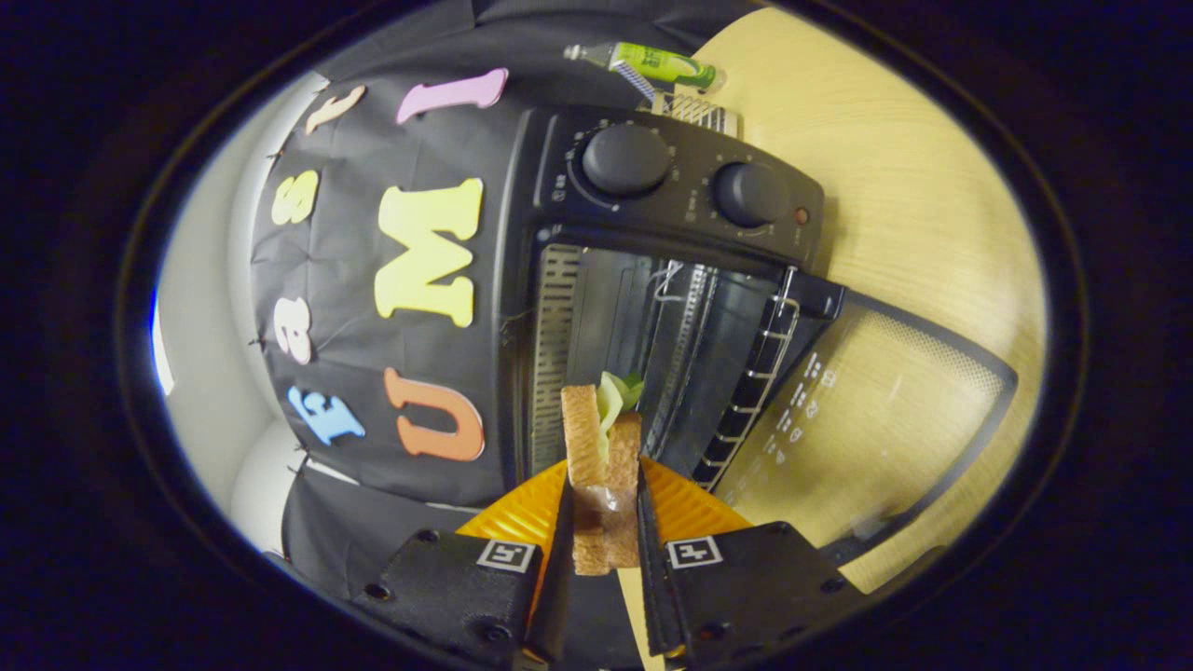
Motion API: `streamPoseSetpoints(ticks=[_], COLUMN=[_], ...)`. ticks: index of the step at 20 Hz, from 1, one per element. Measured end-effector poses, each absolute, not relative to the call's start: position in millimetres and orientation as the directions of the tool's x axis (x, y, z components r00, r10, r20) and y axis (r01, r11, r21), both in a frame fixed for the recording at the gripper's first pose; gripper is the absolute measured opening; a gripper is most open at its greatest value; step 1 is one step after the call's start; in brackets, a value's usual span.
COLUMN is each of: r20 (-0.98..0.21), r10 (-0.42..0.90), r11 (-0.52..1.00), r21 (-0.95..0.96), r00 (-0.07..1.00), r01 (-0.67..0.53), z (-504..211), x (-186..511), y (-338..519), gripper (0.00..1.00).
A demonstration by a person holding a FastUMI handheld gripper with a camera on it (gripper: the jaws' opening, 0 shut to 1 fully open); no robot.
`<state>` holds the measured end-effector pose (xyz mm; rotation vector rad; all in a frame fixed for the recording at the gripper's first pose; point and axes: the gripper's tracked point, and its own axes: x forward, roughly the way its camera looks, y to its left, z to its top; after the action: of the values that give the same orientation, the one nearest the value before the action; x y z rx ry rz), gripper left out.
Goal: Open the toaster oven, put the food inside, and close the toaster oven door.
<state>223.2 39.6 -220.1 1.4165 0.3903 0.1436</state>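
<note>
The gripper (604,522) is clenched on a sandwich (604,475), one black finger pressing each slice of bread, with green leaf poking out of its far end. Just behind the sandwich and the fingers lies an orange ridged plate (690,508). The sandwich is held right in front of the toaster oven (652,280), its far end at the mouth of the open cavity. The glass door (876,419) of the toaster oven is swung fully open and rests over the pale wooden table (913,186). A wire rack (760,382) shows inside the toaster oven at the door side. Two round black knobs (626,158) sit on the control panel. Beyond the toaster oven lies a green bottle (666,65)
</note>
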Motion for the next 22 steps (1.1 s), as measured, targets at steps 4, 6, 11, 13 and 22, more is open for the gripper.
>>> streamPoseSetpoints(ticks=[4,6,11,13,22], r20=[-0.183,-0.177,-0.205,-0.206,-0.212], r10=[0.172,0.127,0.107,0.102,0.16], r11=[0.231,0.283,0.326,0.332,0.296], r21=[0.963,0.95,0.932,0.929,0.942], r00=[0.968,0.976,0.973,0.973,0.964], r01=[0.141,0.136,0.16,0.162,0.158], z=[-225,-222,-237,-236,-240], x=[253,264,287,293,310], y=[30,34,61,63,77], gripper=[0.38,0.38,0.39,0.39,0.4])
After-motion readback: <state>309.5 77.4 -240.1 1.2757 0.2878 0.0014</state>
